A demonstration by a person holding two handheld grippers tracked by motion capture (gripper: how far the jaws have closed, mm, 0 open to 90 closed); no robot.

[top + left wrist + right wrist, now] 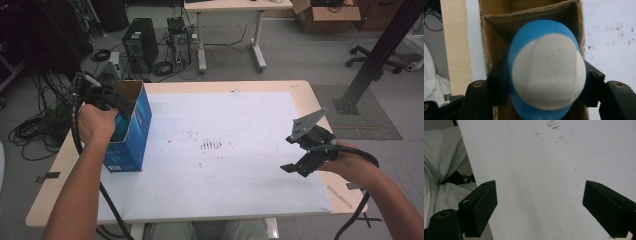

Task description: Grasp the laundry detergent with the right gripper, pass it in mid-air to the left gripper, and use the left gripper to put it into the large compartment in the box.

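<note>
Left tongs (pixel 544 82) clamped on a blue-and-white ball (pixel 547 72), jaws pressing both sides of it, held right over the open top of the blue box (pixel 131 131) that stands upright at the left edge of the surface (pixel 235 150). Left gripper view looks straight down into the brown cardboard inside, ball centred on the mouth, box walls close on both sides. Right tongs (pixel 540 207) wide open, nothing between the jaws, hovering over the bare white surface at the right, well apart from the box. Step looks like dropping the ball into the box. To do it well: keep the ball centred over the opening, lower until it sits below the rim, don't knock the cardboard walls since the tall box could tip, then open the jaws fully and lift straight up.
</note>
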